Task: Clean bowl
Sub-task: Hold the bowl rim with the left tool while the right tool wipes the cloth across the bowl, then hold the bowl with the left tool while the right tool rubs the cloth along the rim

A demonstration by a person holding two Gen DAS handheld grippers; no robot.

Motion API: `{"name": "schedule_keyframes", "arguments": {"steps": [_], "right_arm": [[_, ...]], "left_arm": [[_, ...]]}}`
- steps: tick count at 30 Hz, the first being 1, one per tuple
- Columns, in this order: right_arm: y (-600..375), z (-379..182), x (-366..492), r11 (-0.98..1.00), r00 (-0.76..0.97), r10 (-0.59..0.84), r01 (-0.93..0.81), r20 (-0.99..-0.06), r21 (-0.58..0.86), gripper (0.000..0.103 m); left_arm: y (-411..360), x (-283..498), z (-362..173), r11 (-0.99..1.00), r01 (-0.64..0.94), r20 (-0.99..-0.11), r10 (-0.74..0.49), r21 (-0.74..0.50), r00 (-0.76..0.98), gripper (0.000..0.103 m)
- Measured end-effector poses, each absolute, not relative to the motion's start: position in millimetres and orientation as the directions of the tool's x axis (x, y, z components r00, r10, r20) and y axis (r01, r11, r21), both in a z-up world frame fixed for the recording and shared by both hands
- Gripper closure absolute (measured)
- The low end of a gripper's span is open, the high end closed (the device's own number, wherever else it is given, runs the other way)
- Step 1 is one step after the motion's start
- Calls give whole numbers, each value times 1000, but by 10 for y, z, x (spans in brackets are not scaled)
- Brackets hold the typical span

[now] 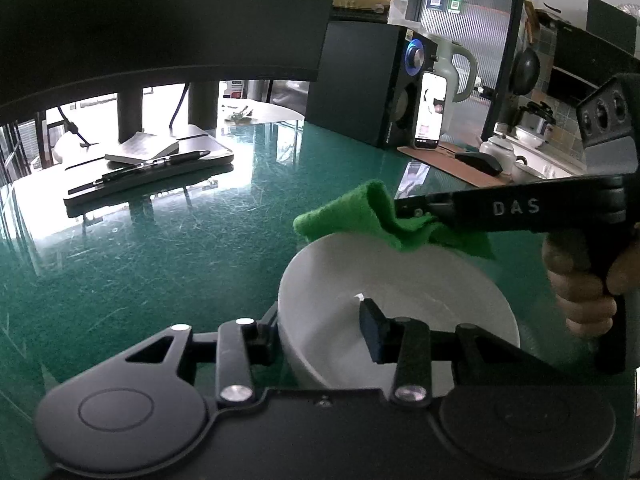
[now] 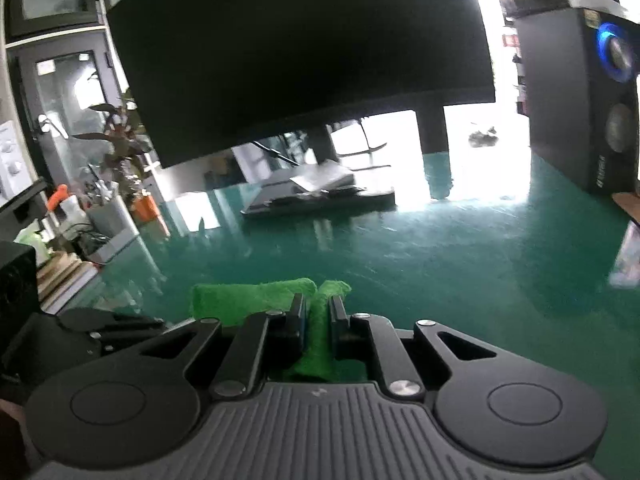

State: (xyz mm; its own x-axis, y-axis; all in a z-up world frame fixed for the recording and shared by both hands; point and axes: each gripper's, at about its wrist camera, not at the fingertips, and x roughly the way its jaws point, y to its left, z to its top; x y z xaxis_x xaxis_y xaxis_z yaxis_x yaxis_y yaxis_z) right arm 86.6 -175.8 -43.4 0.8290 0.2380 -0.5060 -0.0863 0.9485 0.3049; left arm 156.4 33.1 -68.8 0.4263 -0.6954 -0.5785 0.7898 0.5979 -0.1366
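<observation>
Bowl (image 1: 400,300), white, sits on green worktop (image 1: 180,248) w/ left tool (image 1: 316,330) straddling its near wall: one finger inside, other outside, closed on the wall, prob. to steady it vs wiping force. Right tool (image 2: 318,320) is pinched tight on a folded green cloth (image 1: 360,216), held at far rim, just above/touching it; can't tell which. Inside looks clean, so could be pre-wipe or done. Open worktop to left & ahead; monitor stand (image 1: 152,168) well apart, mouse (image 1: 480,162) & phone (image 1: 432,110) further back right.
</observation>
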Motion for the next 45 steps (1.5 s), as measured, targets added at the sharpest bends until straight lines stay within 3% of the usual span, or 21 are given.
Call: {"name": "schedule_keyframes", "arguments": {"steps": [10, 25, 31, 45], "right_arm": [[-1339, -409, 1153, 937, 813, 314, -183, -490, 296, 92], [-1911, -565, 420, 899, 792, 253, 19, -556, 437, 92], [-1905, -522, 80, 863, 825, 263, 30, -500, 504, 92], [-1944, -590, 84, 812, 835, 283, 54, -473, 580, 93]], "left_arm": [[335, 1573, -693, 593, 791, -579, -700, -147, 417, 63], [317, 1555, -696, 588, 797, -582, -700, -141, 413, 58], [321, 1554, -693, 588, 796, -582, -701, -145, 412, 57], [333, 1573, -696, 587, 796, -582, -702, -146, 411, 57]]}}
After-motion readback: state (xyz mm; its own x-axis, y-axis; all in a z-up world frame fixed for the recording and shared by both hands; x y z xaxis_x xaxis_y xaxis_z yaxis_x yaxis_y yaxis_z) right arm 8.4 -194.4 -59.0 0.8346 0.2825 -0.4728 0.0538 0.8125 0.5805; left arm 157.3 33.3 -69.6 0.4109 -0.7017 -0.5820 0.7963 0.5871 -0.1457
